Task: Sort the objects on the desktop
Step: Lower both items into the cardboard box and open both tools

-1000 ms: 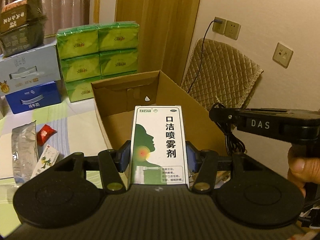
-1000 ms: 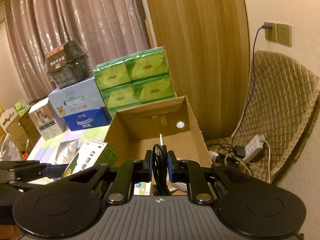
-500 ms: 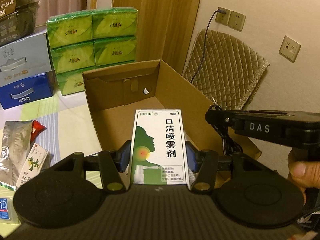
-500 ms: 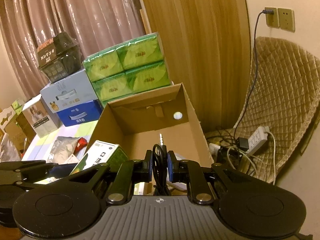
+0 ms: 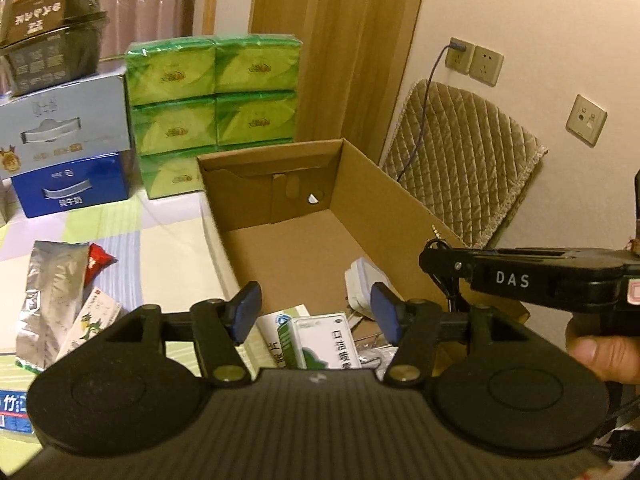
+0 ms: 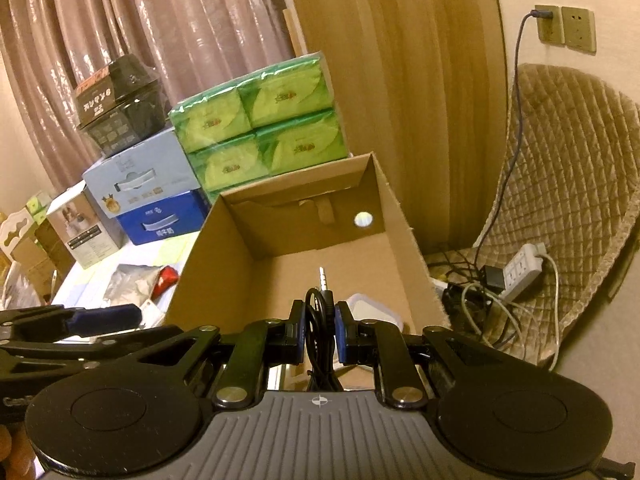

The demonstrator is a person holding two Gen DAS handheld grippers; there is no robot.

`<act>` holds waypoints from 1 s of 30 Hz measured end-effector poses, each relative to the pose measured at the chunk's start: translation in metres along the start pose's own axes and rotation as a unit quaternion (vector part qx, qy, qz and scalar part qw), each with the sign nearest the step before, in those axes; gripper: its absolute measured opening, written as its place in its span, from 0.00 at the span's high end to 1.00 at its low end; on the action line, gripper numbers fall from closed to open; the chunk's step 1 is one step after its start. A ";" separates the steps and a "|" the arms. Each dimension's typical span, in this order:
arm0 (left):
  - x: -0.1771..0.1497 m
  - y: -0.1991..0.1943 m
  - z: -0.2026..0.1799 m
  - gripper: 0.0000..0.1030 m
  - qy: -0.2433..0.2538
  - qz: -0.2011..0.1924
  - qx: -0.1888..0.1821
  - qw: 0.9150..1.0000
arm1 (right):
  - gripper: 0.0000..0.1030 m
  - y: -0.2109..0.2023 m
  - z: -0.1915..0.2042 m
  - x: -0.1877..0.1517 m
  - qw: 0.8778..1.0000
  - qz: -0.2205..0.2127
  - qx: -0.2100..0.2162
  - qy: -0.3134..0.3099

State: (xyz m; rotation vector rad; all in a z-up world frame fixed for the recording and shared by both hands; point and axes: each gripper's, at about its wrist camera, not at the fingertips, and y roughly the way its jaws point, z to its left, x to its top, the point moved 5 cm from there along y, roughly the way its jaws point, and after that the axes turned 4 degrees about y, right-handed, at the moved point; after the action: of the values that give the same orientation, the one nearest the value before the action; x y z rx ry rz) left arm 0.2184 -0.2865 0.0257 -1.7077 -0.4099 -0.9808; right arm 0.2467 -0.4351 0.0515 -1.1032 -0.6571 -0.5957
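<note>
Over the open cardboard box my left gripper hovers, its jaws opening and nothing between the blue pads. The white-and-green throat spray box lies loose on the carton floor below them, beside another medicine box. My right gripper is shut on a coiled black audio cable, whose plug sticks up above the pads. It hangs over the same cardboard box. In the left wrist view the right gripper reaches in from the right, held by a hand.
A white charger lies inside the carton. Green tissue packs and a blue milk carton stand behind it. A silver foil bag, a red packet and small boxes lie left. A quilted chair and power strip are right.
The left jaws have spread and the spray box has dropped out of them into the carton. The right gripper, still holding the cable, has sunk slightly over the carton.
</note>
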 end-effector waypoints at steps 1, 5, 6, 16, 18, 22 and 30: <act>-0.001 -0.002 0.001 0.46 0.000 0.000 0.001 1.000 | 0.89 0.001 0.002 0.000 1.000 0.001 0.002 -0.001; -0.005 -0.010 0.008 0.45 -0.006 -0.001 0.005 1.000 | 0.88 0.000 0.010 0.001 1.000 -0.001 0.015 -0.002; -0.006 -0.012 0.010 0.45 -0.007 -0.001 0.007 1.000 | 0.86 -0.002 0.012 0.001 1.000 -0.005 0.012 -0.004; -0.016 -0.036 0.022 0.45 -0.014 -0.004 0.017 1.000 | 0.77 -0.019 0.021 0.002 1.000 -0.018 0.014 0.000; -0.017 -0.039 0.022 0.44 -0.014 -0.004 0.017 1.000 | 0.75 -0.024 0.024 0.001 1.000 -0.020 0.015 -0.003; -0.023 -0.050 0.023 0.40 -0.016 -0.003 0.018 1.000 | 0.61 -0.035 0.032 0.000 1.000 -0.024 0.015 -0.005; -0.036 -0.075 0.027 0.26 -0.019 -0.006 0.026 0.999 | 0.22 -0.055 0.046 -0.010 0.999 -0.030 0.005 -0.014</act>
State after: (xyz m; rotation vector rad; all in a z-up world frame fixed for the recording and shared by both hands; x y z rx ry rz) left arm 0.1565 -0.2271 0.0424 -1.6798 -0.4669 -0.9397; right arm 0.1914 -0.4092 0.0916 -1.0867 -0.7179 -0.6291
